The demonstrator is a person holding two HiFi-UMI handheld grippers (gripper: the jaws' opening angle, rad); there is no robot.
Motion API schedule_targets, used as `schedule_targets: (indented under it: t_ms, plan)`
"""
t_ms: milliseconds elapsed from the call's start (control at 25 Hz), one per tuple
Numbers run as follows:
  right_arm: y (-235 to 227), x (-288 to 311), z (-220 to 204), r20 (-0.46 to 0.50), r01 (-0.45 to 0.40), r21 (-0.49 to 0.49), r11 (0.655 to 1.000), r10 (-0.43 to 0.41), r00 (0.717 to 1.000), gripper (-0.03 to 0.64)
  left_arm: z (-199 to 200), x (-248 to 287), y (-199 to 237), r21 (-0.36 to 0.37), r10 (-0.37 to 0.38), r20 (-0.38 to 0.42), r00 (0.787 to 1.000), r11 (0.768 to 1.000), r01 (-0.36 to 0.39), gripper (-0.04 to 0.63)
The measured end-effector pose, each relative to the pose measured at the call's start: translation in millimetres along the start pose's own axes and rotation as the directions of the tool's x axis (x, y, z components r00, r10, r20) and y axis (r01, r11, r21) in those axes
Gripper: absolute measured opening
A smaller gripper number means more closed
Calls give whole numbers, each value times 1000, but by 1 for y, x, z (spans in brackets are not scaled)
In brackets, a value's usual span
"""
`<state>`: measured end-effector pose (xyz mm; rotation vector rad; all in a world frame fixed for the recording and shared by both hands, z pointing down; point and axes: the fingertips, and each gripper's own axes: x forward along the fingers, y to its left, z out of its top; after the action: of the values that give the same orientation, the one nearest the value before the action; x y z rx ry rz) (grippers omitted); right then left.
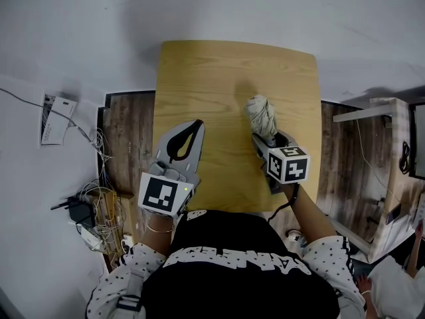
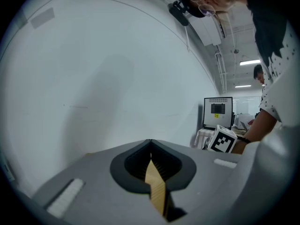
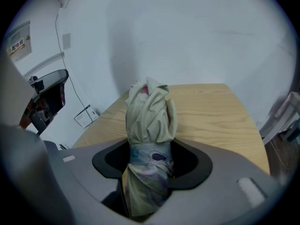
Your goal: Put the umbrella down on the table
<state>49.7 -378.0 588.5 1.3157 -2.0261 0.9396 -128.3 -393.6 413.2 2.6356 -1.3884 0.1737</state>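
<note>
1. Umbrella (image 3: 149, 121): folded into a cream bundle with a strap (image 3: 150, 153) round its middle, it sits at the centre of the right gripper view. It is clamped between the jaws of the right gripper (image 3: 149, 165), which stand wide around it and press on the fabric at the strap.
2. In the head view the umbrella (image 1: 261, 115) juts from the right gripper (image 1: 267, 141) toward the top of the frame, over the right half of the wooden counter (image 1: 212, 72). Whether its far end touches the wood I cannot tell.
3. The step in hand looks like the lowering. To do it well, the bundle should probably be tipped flatter so its whole length lies along the wood, and the jaws let go only once the fabric rests. Being soft and round, it may sag or roll a little.
4. The counter's right edge is near, so a spot further toward the middle seems safer.
5. The left gripper (image 1: 196, 125) hangs over the counter left of centre, well apart from the umbrella. Its jaws are closed together on nothing, and its own view shows the left gripper (image 2: 150, 144) facing a pale wall (image 2: 117, 69).
6. The wood is bare, so nothing blocks the way.
7. Further out are a leaflet (image 1: 56, 118) at the left, cables (image 1: 96, 211) at the lower left, a white shelf unit (image 1: 385, 171) at the right edge and a monitor (image 2: 218, 111) at the right of the left gripper view.
</note>
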Motion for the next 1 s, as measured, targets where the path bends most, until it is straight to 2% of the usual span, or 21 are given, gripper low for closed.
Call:
schedule_targets:
  t_ms: [680,840,1000]
  plan:
    - [-1,16,-3,-55,39,-52,998,-41,998,267,0,5,10,-21,-4,6,1000,1000,5,3]
    - [-2,19,-7,-71,55,-62,997,-60,996,267,0,3,12,-23,-4,-14,1000,1000,4,3]
    - [-2,21,-9,-80,63,-79,995,-69,994,268,1,2,16,-30,2,6,1000,1000,-2,3]
